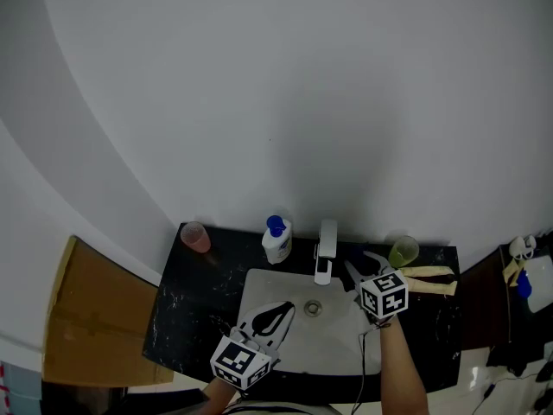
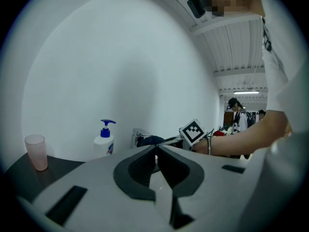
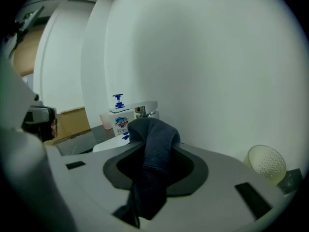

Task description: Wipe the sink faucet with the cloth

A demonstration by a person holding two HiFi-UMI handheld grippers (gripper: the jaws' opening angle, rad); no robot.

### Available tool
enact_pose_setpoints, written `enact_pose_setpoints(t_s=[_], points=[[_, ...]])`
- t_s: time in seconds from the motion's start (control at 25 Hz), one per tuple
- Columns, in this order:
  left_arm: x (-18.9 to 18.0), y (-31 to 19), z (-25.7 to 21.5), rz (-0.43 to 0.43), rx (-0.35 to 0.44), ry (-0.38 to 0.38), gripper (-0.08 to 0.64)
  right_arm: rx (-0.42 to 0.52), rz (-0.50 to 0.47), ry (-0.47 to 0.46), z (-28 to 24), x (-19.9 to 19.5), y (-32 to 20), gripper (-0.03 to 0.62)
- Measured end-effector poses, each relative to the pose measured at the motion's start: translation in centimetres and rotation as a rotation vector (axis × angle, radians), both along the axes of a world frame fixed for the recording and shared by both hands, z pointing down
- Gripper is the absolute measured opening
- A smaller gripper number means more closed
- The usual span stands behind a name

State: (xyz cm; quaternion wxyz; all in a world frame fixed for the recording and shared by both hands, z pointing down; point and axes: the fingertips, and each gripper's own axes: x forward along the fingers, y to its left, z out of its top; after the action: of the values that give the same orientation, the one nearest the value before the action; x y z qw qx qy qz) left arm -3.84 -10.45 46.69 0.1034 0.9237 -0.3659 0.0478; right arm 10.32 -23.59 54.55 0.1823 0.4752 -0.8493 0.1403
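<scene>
The right claw [image 1: 352, 271] pinches the dark cloth [image 3: 154, 151], the bunched fold held just right of the faucet [image 1: 325, 249], near its spout. The left claw [image 2: 156, 150] hangs pressed together and empty over the sink [image 1: 259, 288], in front of the faucet and to its left.

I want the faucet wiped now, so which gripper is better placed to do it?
Right. The right gripper holds the cloth and sits close beside the faucet; the left gripper is shut, empty, and farther back over the sink.
</scene>
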Motion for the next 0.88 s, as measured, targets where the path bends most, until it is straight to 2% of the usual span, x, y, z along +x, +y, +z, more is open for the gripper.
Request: enact_pose_setpoints(t_s=[0.12, 0.28, 0.4, 0.6, 0.76, 0.88], points=[[0.0, 0.3, 0.4, 0.007, -0.002, 0.0, 0.015, -0.021, -0.008, -0.029, 1.3, 0.1, 2.3, 0.123], [-0.3, 0.5, 0.6, 0.007, -0.012, -0.005, 0.015, -0.071, -0.047, 0.014, 5.5, -0.6, 3.9, 0.123], [-0.8, 0.7, 0.8, -0.004, -0.014, -0.012, 0.017, -0.075, -0.073, 0.036, 7.1, -1.1, 3.9, 0.123], [-1.8, 0.9, 0.8, -0.029, -0.018, -0.033, 0.017, 0.007, -0.154, 0.138, 6.8, -2.7, 2.9, 0.123], [-2.1, 0.7, 1.1, -0.043, -0.026, -0.048, 0.015, 0.103, -0.278, 0.237, 6.0, -4.7, 1.3, 0.123], [-2.1, 0.7, 1.1, -0.053, -0.029, -0.057, 0.016, 0.163, -0.349, 0.255, 4.8, -5.7, 0.5, 0.117]])
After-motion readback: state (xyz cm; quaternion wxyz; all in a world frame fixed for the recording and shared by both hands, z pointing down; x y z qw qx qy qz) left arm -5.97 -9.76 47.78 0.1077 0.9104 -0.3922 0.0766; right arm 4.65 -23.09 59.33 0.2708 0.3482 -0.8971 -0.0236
